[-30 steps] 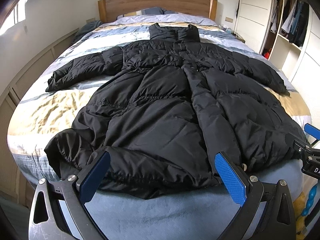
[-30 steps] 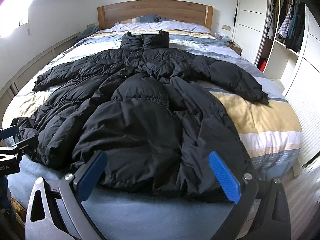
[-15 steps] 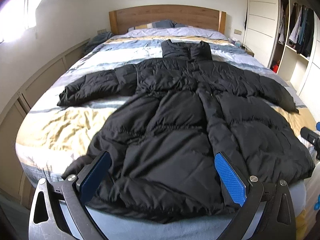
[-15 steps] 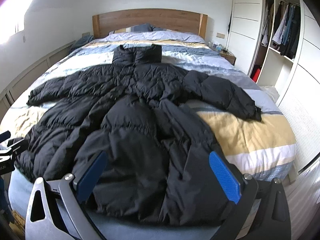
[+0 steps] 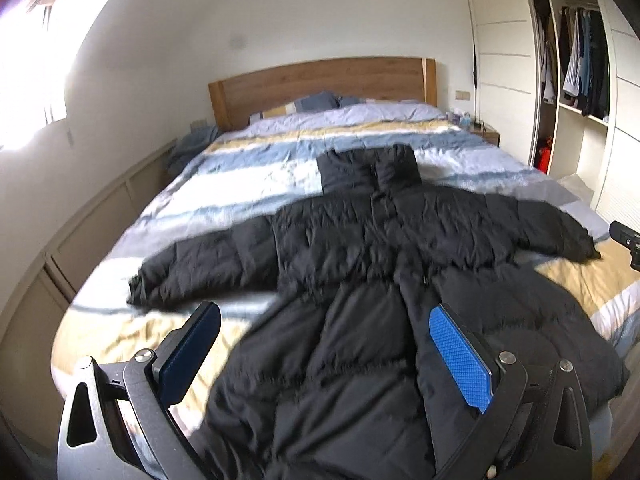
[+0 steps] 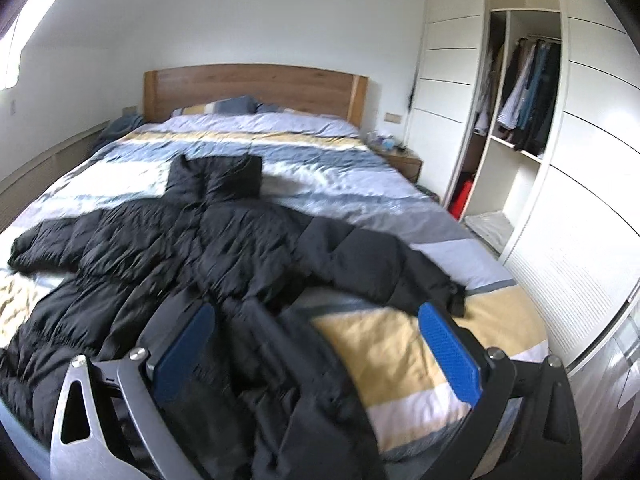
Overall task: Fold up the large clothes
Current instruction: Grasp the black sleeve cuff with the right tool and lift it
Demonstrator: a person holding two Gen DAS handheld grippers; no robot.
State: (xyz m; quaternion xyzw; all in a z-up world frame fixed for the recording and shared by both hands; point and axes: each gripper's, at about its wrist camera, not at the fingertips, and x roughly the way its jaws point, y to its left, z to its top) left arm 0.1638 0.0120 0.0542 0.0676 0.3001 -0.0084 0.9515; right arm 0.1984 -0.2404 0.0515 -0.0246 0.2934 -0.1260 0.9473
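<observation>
A large black puffer coat [image 5: 360, 280] lies spread face up on the bed, collar toward the headboard, sleeves out to both sides. It also shows in the right wrist view [image 6: 192, 264]. My left gripper [image 5: 324, 356] is open and empty above the coat's lower left part. My right gripper [image 6: 316, 356] is open and empty above the coat's right lower edge, near the right sleeve [image 6: 384, 268]. The hem is hidden below both views.
The bed [image 5: 280, 160] has a striped blue, white and yellow cover and a wooden headboard [image 5: 320, 84]. An open wardrobe [image 6: 520, 128] with hanging clothes stands on the right. A nightstand [image 6: 400, 160] is by the headboard. A low wall panel runs along the left.
Both grippers have risen and moved forward over the coat, away from the foot of the bed. Both stay open. The coat has not moved.
</observation>
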